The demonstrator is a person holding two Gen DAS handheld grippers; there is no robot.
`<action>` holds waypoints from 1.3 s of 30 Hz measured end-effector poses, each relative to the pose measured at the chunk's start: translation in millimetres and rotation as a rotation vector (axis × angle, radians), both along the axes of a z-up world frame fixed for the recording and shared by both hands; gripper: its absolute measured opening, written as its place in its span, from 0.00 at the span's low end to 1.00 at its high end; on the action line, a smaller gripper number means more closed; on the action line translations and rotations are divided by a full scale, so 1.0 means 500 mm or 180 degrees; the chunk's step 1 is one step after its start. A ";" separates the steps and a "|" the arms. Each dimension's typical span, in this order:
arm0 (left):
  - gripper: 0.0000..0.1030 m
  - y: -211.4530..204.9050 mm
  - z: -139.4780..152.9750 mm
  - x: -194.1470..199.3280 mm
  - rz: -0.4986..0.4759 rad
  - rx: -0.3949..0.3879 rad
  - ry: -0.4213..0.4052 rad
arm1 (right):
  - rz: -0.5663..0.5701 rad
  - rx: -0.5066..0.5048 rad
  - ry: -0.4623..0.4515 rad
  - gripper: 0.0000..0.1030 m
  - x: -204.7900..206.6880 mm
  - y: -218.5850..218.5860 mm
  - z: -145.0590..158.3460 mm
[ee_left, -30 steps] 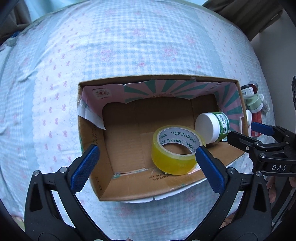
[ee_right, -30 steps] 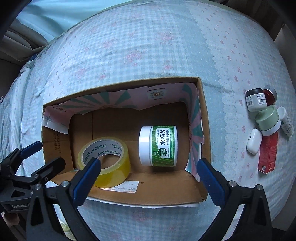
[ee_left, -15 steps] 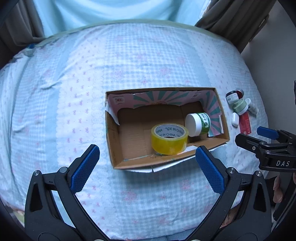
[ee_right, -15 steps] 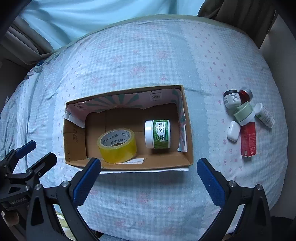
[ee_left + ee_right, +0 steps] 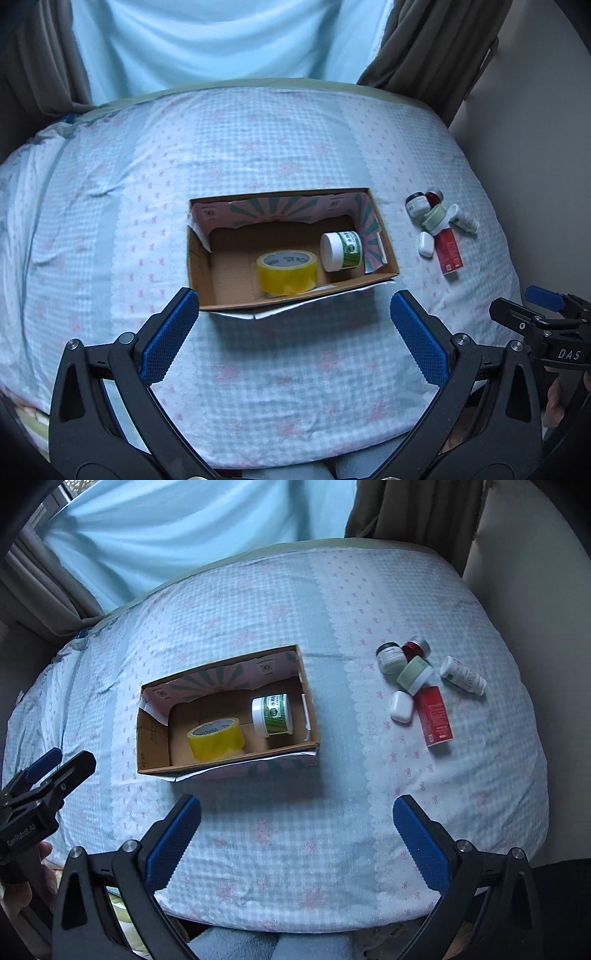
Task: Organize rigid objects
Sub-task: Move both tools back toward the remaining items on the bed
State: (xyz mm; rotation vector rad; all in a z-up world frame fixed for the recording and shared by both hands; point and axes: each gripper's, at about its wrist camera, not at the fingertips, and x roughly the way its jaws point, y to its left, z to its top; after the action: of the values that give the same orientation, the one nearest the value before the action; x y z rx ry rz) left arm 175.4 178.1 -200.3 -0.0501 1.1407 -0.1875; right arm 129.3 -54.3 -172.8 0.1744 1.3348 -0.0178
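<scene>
Bed [image 5: 258, 602] with checked sheet; box [image 5: 147, 738] ahead-left of right tool [image 5: 295, 834] has tape [image 5: 216, 738] and jar [image 5: 272, 715]; both tools wide open, empty, left tool [image 5: 293, 330] too; next up, probably the bottles [image 5: 421, 679] ahead-right.

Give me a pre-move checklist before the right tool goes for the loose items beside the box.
1. Right tool open and carrying nothing: ok.
2. Left tool open, clear of the cardboard box: ok.
3. Free floor in the box left of the yellow tape roll and the green-labelled jar: ok.
4. Loose items within view on the bedspread: ok.
5. Items separated for a clean grip: not ok; the pale green jar touches the dark-lidded jar and overlaps the red carton.
6. White case free of the red carton: cannot tell.
</scene>
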 end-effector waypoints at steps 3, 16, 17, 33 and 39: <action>1.00 -0.054 0.008 -0.020 -0.0045 -0.0032 -0.0017 | -0.0101 -0.0058 -0.0079 1.00 -0.030 -0.055 0.020; 1.00 -0.370 0.001 -0.048 0.0177 -0.0068 -0.0039 | 0.0192 -0.0050 -0.0282 1.00 -0.057 -0.360 0.020; 1.00 -0.396 -0.002 -0.045 0.0174 -0.0083 -0.0027 | 0.0249 -0.0047 -0.0283 1.00 -0.052 -0.381 0.018; 1.00 -0.678 -0.127 0.137 -0.0584 -0.0095 0.0385 | 0.0581 -0.0245 -0.0230 1.00 0.081 -0.596 -0.053; 1.00 -0.744 -0.246 0.247 -0.0844 0.0050 0.0707 | 0.0965 -0.0447 -0.0145 1.00 0.180 -0.618 -0.131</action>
State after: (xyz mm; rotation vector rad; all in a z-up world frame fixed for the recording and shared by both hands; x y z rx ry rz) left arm 298.8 -194.0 -323.3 0.0972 1.3691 -0.4166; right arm 219.3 -363.4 -238.4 -0.1466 1.2981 0.1474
